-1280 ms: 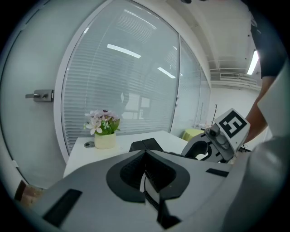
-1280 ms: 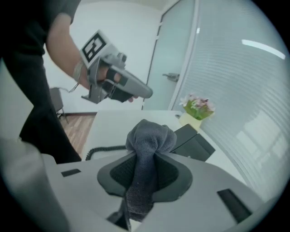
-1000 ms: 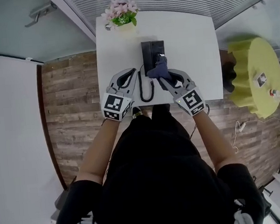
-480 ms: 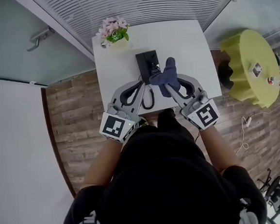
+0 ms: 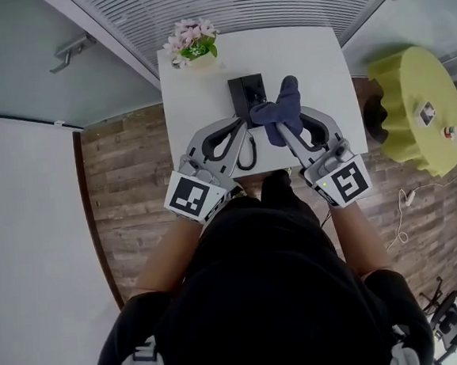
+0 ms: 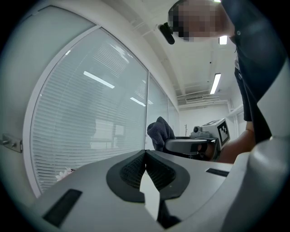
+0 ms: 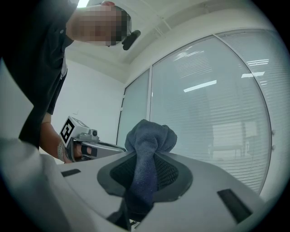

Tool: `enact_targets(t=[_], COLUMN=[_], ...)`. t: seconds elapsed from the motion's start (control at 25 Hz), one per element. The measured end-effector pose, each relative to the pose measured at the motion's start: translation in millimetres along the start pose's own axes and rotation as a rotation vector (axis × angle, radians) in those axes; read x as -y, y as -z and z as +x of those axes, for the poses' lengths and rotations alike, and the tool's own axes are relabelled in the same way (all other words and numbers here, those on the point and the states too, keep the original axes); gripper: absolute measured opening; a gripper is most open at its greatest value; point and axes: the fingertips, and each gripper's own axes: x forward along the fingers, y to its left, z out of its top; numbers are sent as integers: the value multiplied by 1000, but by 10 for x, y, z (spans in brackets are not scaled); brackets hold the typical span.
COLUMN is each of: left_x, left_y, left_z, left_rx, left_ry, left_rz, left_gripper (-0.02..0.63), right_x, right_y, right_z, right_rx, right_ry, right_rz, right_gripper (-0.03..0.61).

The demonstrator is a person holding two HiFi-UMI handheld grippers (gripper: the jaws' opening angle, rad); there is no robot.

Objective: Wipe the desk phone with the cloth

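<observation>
Compared with a second ago, the dark blue terry cloth (image 5: 279,108) has come up off the black desk phone (image 5: 248,94) and now stands raised just right of it. I take that as a pass ended or paused. The right gripper (image 7: 146,159) is clamped on the cloth's middle. The left gripper (image 6: 145,155) has its jaws pressed together on nothing, near the phone's coiled black cord (image 5: 246,147). On the white square table (image 5: 319,58) there are one phone, one cloth and one pink flower pot (image 5: 192,44) at the far left; there are two grippers.
</observation>
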Motion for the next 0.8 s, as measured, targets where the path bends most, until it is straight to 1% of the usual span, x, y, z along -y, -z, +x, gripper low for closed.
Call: enact_targets(t=[0.16,0.8], left_x=[19,43], left_y=[-77,-80], left_z=[8,-21], left_rx=[20,5], left_ry=[9,-6], left_rz=[-24,21], left_gripper=[11,11], right_x=[15,-16], right_y=[-58,-13], right_z=[-13,-17], right_rx=[15,17], right_ry=[4,14], right_rz=[17,20], right_gripper=[104,104])
